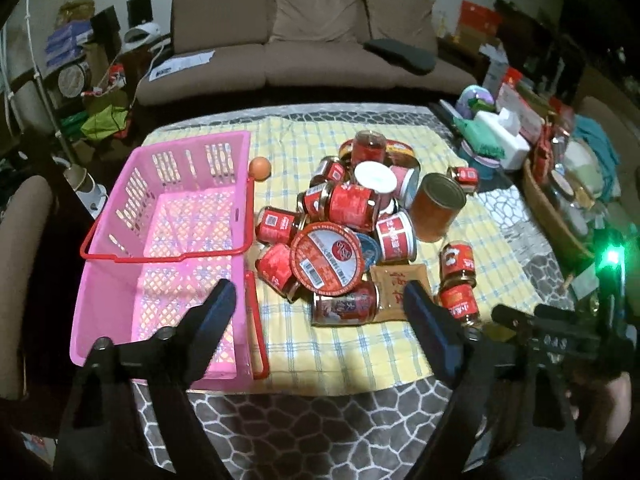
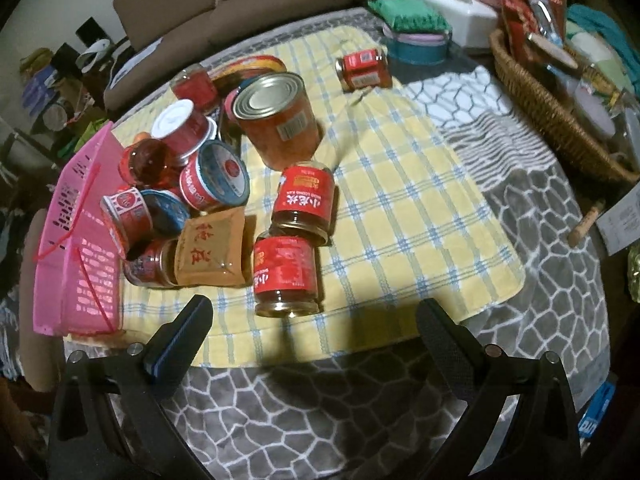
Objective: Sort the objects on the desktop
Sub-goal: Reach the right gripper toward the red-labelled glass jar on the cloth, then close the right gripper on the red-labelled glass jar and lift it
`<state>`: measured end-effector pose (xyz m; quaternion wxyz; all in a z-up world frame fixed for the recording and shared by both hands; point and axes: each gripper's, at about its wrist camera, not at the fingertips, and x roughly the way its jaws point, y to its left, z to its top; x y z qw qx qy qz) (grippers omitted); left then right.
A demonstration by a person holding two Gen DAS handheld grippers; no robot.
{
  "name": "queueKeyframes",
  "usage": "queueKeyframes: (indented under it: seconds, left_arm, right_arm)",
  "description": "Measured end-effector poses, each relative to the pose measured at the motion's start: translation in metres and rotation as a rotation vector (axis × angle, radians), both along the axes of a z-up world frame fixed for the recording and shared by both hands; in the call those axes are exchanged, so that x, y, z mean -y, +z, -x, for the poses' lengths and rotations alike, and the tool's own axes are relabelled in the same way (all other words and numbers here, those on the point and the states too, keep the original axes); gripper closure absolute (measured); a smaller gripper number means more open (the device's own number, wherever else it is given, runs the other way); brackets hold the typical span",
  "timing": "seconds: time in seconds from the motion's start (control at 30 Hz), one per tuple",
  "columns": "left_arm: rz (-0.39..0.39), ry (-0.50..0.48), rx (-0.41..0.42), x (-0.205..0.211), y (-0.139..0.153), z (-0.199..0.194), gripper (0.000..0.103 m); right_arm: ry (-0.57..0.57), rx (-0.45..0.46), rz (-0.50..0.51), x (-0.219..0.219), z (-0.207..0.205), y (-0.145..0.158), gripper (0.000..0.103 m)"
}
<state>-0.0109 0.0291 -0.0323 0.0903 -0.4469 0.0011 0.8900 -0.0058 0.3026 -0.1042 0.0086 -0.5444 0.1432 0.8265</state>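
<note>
A pile of red-labelled jars and cans (image 1: 344,224) lies on a yellow checked cloth (image 1: 304,344). A pink basket (image 1: 168,248) with red handles stands empty to its left, with an orange ball (image 1: 260,168) at its far corner. My left gripper (image 1: 320,304) is open and empty, above the table's near edge between basket and pile. My right gripper (image 2: 312,320) is open and empty, just short of two red jars (image 2: 288,276) lying end to end. A large tin can (image 2: 276,120) and a brown packet (image 2: 212,248) also lie there. The right gripper shows at the right in the left wrist view (image 1: 560,332).
A wicker basket (image 2: 552,120) full of items, a tissue box (image 1: 508,136) and a green cloth (image 2: 408,16) crowd the table's right side. A lone red jar (image 2: 362,68) lies at the far right of the cloth. A brown sofa (image 1: 304,40) stands behind.
</note>
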Motion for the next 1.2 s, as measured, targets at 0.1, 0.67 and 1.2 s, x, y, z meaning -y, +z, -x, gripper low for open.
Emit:
queueKeyframes:
  seconds: [0.1,0.67,1.2]
  left_arm:
    - [-0.031,0.004,0.040,0.005,-0.006,0.003,0.040]
    - [-0.053,0.065,0.071,0.024,-0.011,0.006,0.053]
    - [0.072,0.016,-0.031,0.000,0.000,-0.003,0.030]
  right_arm:
    - [-0.014,0.019,0.029,-0.005,0.010,-0.005,0.004]
    - [0.065,0.181,0.008,0.025,0.052,-0.048,0.031]
    - [0.153,0.257,-0.157,0.035,0.065,-0.068,0.050]
